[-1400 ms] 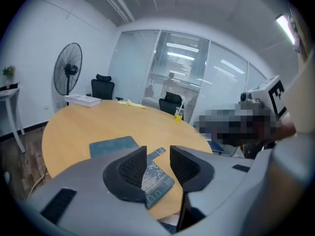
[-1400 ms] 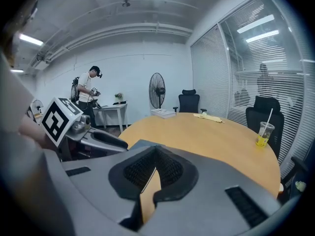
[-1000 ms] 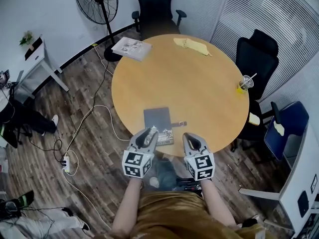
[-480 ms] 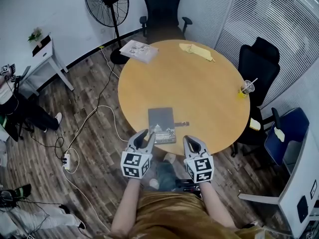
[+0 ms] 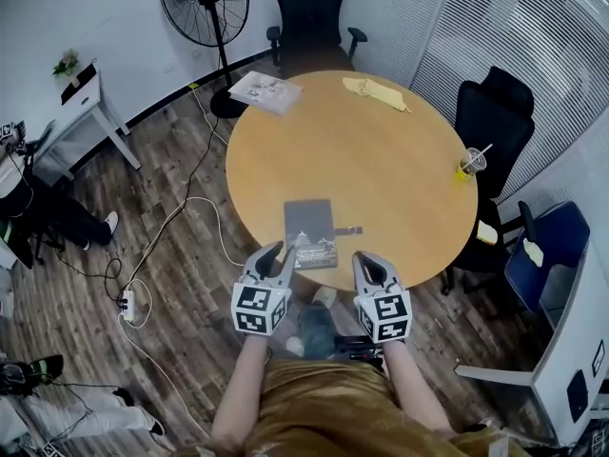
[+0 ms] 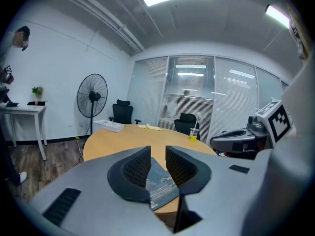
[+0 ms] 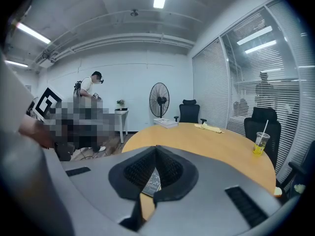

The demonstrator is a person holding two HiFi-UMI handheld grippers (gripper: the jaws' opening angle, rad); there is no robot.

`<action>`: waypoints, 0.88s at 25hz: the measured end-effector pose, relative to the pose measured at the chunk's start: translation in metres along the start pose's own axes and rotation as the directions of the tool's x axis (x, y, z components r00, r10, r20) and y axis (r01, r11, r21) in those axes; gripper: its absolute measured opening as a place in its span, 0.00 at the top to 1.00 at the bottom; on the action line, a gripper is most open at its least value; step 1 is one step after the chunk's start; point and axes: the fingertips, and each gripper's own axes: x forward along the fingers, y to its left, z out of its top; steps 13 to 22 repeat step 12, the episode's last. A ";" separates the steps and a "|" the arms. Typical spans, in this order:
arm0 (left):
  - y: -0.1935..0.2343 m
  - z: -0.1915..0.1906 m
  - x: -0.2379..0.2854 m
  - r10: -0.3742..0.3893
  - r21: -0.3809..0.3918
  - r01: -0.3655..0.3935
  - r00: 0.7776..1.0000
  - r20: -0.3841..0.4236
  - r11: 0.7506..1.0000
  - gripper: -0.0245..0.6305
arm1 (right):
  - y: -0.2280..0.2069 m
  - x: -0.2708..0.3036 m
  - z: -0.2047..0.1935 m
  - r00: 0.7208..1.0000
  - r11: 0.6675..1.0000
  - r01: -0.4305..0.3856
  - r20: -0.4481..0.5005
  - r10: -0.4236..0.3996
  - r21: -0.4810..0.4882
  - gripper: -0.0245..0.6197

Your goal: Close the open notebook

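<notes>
round wooden table [image 5: 381, 160], black office chair [image 5: 314, 17], standing fan [image 5: 203, 3], plank floor [image 5: 67, 322]

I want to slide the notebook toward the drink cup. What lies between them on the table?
In the head view, a small dark strap lies just right of the notebook; beyond it, only bare tabletop reaches the drink cup.

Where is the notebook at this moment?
In the head view, the notebook lies flat at the near edge of the round table, just ahead of the left gripper.
</notes>
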 end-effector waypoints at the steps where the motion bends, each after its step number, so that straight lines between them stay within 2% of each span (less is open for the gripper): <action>1: 0.000 0.000 0.000 -0.002 0.002 0.002 1.000 -0.001 1.000 0.79 | 0.000 0.000 0.000 1.000 1.000 0.000 -0.001 0.000 0.000 0.94; 22: 0.009 -0.001 0.004 -0.004 -0.004 0.004 1.000 -0.008 1.000 0.80 | 0.004 0.010 0.003 1.000 1.000 -0.007 -0.002 0.007 -0.014 0.94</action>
